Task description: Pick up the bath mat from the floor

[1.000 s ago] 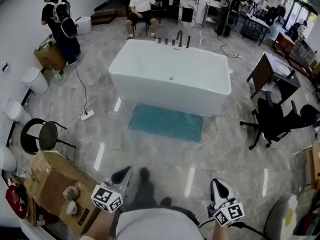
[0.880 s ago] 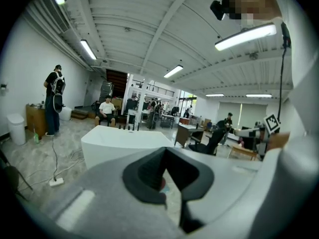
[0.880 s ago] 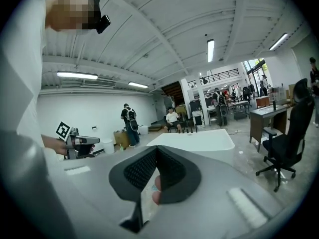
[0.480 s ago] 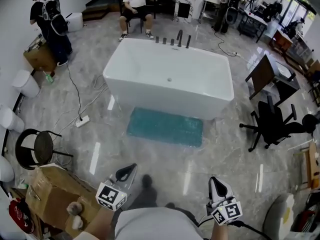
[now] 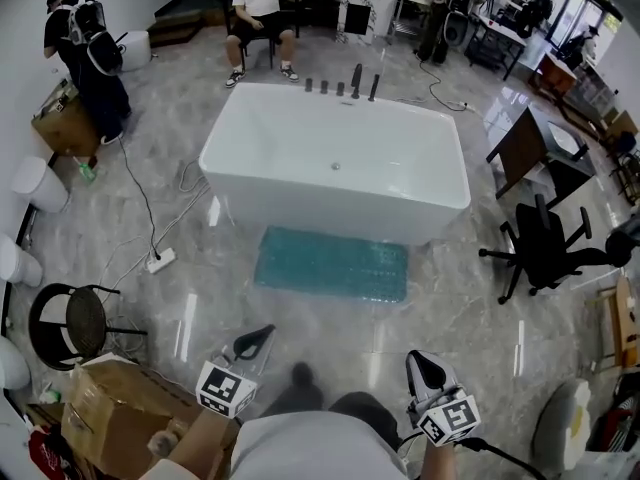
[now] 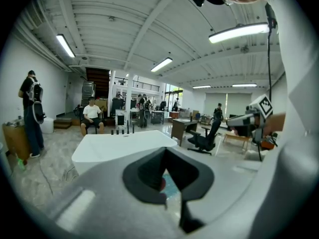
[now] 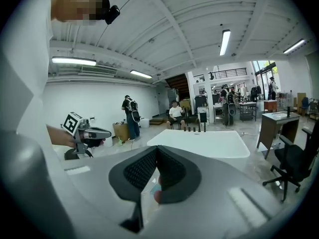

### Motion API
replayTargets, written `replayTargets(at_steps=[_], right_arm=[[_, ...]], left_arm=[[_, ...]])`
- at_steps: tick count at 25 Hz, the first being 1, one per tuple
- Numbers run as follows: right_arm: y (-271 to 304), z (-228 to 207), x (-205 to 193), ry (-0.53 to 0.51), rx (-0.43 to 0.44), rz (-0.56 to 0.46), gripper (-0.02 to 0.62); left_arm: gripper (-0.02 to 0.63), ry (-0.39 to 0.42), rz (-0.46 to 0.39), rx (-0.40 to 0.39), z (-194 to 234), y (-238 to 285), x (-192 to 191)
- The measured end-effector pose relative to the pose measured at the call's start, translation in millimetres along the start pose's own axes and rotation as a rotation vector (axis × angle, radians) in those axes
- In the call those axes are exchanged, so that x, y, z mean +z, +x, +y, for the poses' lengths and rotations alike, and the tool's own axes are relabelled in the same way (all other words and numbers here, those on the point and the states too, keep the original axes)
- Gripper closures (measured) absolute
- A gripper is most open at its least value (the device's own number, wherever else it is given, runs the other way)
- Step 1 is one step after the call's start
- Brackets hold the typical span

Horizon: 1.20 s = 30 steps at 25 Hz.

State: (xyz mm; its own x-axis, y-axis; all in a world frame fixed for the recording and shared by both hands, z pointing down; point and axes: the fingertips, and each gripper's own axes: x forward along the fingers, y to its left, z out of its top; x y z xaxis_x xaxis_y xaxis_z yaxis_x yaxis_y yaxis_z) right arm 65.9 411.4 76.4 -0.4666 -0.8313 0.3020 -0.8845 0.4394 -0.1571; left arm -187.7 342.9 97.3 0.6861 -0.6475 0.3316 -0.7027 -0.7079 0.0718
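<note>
Left gripper (image 5: 252,340) and right gripper (image 5: 418,366) are held low before the person, each with jaws pressed together and nothing between them. A teal, bumpy rectangular bath mat (image 5: 332,264) lies flat on the grey marbled floor (image 5: 300,328), well ahead, just beside a white freestanding bathtub (image 5: 335,158). The sound approach is probably to get close, spread the jaws, then pinch the mat's near edge at two spaced points. No writing is legible; only black-and-white square markers (image 5: 220,390) show.
</note>
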Motion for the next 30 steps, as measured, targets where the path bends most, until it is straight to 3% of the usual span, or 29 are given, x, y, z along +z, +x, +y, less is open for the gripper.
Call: replayTargets(at_steps=[8, 14, 20, 25, 30], right_arm=[[19.9, -16.3, 6.1, 0.025, -0.026, 0.019, 0.591], [45.7, -47.3, 8.8, 0.046, -0.009, 0.029, 0.591], [77.9, -102.5, 14.5, 0.065, 0.021, 0.045, 0.591], [110.3, -162.8, 23.4, 0.104, 0.030, 0.048, 0.591], [146.8, -214.0, 21.8, 0.103, 0.065, 0.079, 0.591]], left_arm=[[0.604, -0.034, -0.004, -0.013, 19.0, 21.2, 2.2], [0.604, -0.042, 0.011, 0.020, 28.1, 46.4, 3.6], [0.604, -0.061, 0.016, 0.106, 45.8, 84.0, 16.3], [0.604, -0.048, 0.012, 0.094, 52.8, 136.2, 31.1], [0.604, -0.076, 0.019, 0.132, 64.9, 187.2, 37.2]])
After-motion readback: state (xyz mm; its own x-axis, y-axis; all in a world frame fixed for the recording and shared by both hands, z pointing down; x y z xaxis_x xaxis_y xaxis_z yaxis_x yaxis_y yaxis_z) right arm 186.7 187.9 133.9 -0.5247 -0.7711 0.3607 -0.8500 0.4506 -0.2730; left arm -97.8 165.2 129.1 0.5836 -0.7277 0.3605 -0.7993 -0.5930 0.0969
